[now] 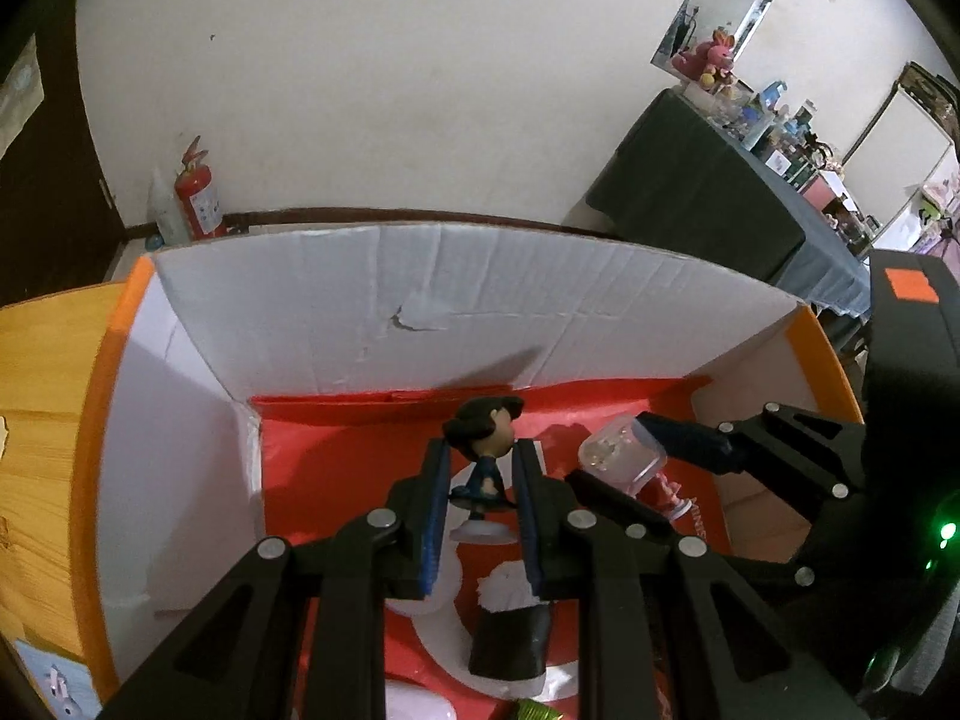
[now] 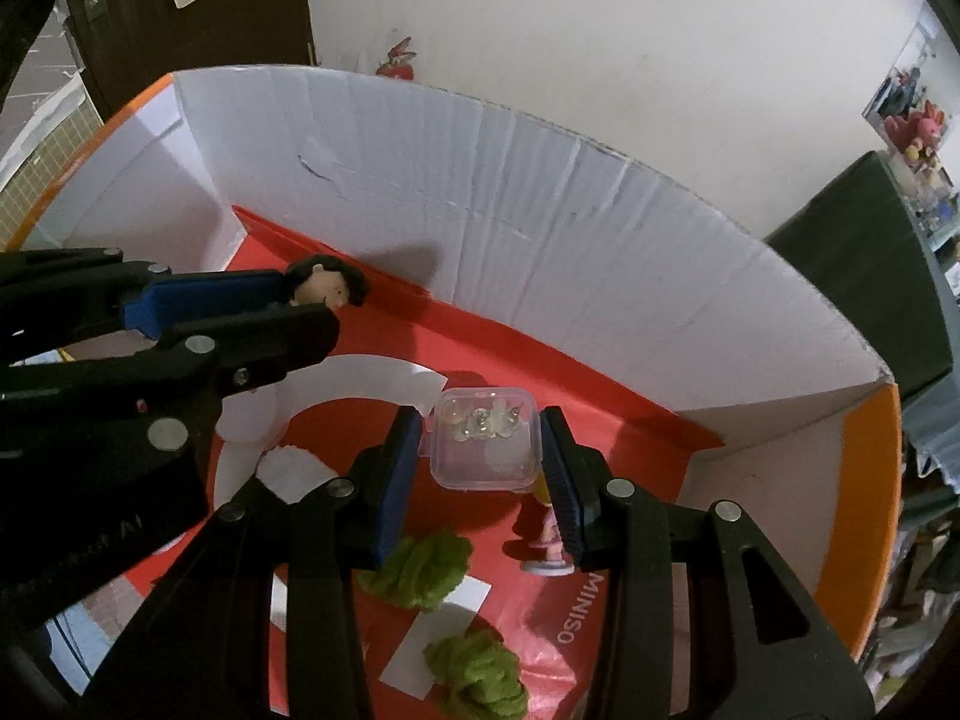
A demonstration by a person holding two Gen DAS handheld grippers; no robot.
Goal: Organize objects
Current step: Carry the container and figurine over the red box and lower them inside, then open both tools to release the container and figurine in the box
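You are holding your left gripper [image 1: 483,492] inside the white-walled, orange-edged cardboard box [image 1: 420,300], its blue-padded fingers [image 1: 435,516] closing on the small dark-haired figurine in blue clothes on a pale round base [image 1: 483,450]; the pads are pressing its body just below the oversized head, and the base seems to be hanging a little above the red paper floor [image 1: 312,468], though you cannot be sure of the gap. You are holding your right gripper [image 2: 483,450] beside it, the fingers touching both sides of the small clear plastic lidded case with tiny transparent pieces inside [image 2: 483,441], which is also hanging over the red floor. Judging by looks, the figurine is light, rigid and top-heavy, so keeping the grip high under the head should be steadying it. The case is probably light, slick-walled and slightly flexible, so you are better off squeezing across its flat sides near the lid seam, gently, or it may pop open or slide out. Further out, a small pink figurine on a round base [image 2: 549,546] is standing just under your right fingers, two green fuzzy tufts [image 2: 420,570] are lying nearer you, and a dark cylindrical object with a white top [image 1: 510,630] is sitting below your left gripper.
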